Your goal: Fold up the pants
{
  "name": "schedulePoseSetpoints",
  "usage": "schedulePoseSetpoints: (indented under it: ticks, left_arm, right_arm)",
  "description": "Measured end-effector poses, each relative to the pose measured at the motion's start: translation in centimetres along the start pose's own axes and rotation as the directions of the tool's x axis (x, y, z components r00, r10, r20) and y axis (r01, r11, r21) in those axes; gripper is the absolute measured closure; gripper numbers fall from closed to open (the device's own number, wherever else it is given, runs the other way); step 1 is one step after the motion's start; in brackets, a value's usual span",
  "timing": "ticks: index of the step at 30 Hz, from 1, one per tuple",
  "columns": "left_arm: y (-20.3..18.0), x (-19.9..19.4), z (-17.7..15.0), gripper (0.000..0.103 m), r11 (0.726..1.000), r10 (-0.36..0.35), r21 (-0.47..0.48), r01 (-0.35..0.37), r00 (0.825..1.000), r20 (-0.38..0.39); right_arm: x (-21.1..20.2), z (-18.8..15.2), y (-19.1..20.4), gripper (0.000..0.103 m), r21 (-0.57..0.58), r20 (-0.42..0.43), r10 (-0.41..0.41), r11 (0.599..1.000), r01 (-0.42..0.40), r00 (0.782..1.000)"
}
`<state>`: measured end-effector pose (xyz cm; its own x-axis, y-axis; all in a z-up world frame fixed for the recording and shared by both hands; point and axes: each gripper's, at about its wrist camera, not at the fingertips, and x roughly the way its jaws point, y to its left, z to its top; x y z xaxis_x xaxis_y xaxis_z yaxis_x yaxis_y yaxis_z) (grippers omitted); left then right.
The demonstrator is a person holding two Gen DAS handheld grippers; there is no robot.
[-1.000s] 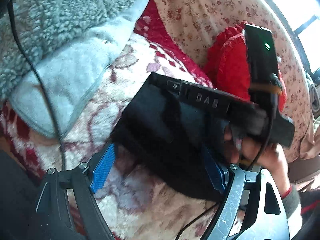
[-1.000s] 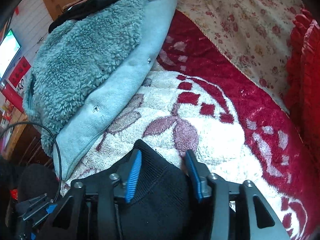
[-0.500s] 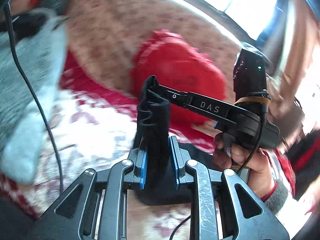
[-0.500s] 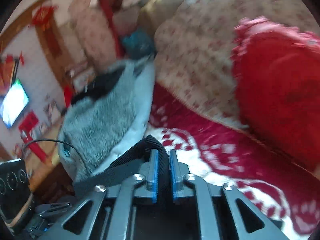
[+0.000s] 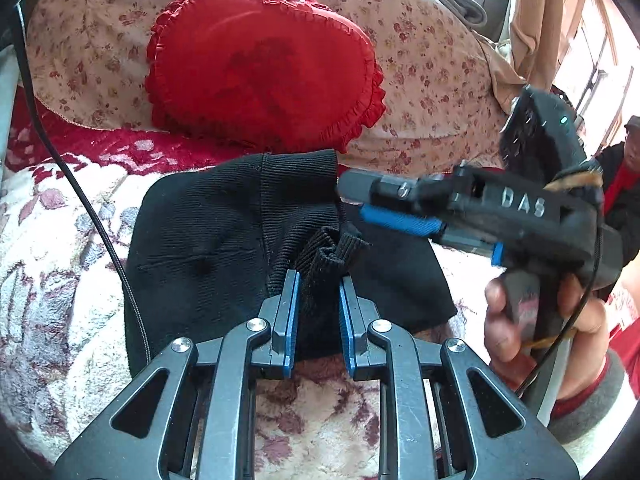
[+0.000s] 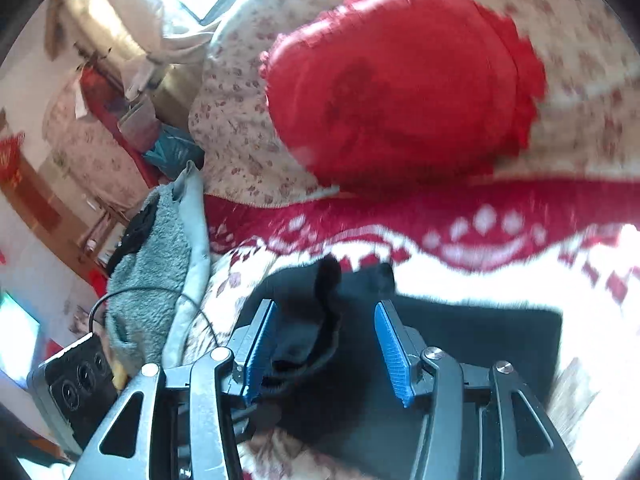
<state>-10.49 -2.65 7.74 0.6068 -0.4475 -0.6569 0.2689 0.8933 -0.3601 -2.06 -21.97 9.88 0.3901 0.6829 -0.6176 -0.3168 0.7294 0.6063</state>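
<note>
Black pants (image 5: pixel 224 240) edge pinched, left hand-held gripper (image 5: pixel 318 300); right hand-held gripper (image 6: pixel 324 344) spread.

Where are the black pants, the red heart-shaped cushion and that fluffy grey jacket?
black pants (image 5: pixel 208 248), left wrist view, on the flat ribbed panel.
red heart-shaped cushion (image 5: pixel 260 68), left wrist view, on its middle.
fluffy grey jacket (image 6: pixel 152 256), right wrist view, on the fleecy lining.

The right gripper (image 6: pixel 326 344) has its 2 blue pads (image 6: pixel 392 354) spread wide over the black pants (image 6: pixel 460 344), a bunched fold standing between them. The pants lie on a red-and-white blanket (image 6: pixel 500 240); a red ruffled cushion (image 6: pixel 400 84) sits behind, a grey fleece (image 6: pixel 152 264) left.
</note>
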Motion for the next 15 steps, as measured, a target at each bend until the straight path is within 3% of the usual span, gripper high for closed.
schedulePoseSetpoints:
  ticks: [3,8,10,15]
  left_arm:
    - [-0.4,-0.5,-0.6,0.086,1.0,0.0,0.017,0.0,1.0,-0.006]
    - [-0.6,-1.5,-1.8,0.086,0.999,-0.009,0.048,0.01,0.999,-0.033]
    - [-0.6,-2.1,-2.0,0.086,0.998,0.0,0.065,0.003,0.999,-0.039]
    - [0.2,-5.2,-1.6,0.086,0.997,0.028,0.074,-0.027,0.999,-0.016]
  right_arm:
    - [1.3,-0.9,0.2,0.054,0.021,-0.03,0.034,0.999,-0.033,0.999]
    - [4.1,-1.1,2.8,0.056,-0.056,-0.084,0.024,0.998,-0.029,0.996]
    - [5.2,-1.2,3.3,0.083,-0.087,-0.099,-0.029,0.996,0.02,0.995]
    - [3.2,-0.8,3.1,0.092,-0.079,-0.024,-0.041,0.996,0.039,0.999]
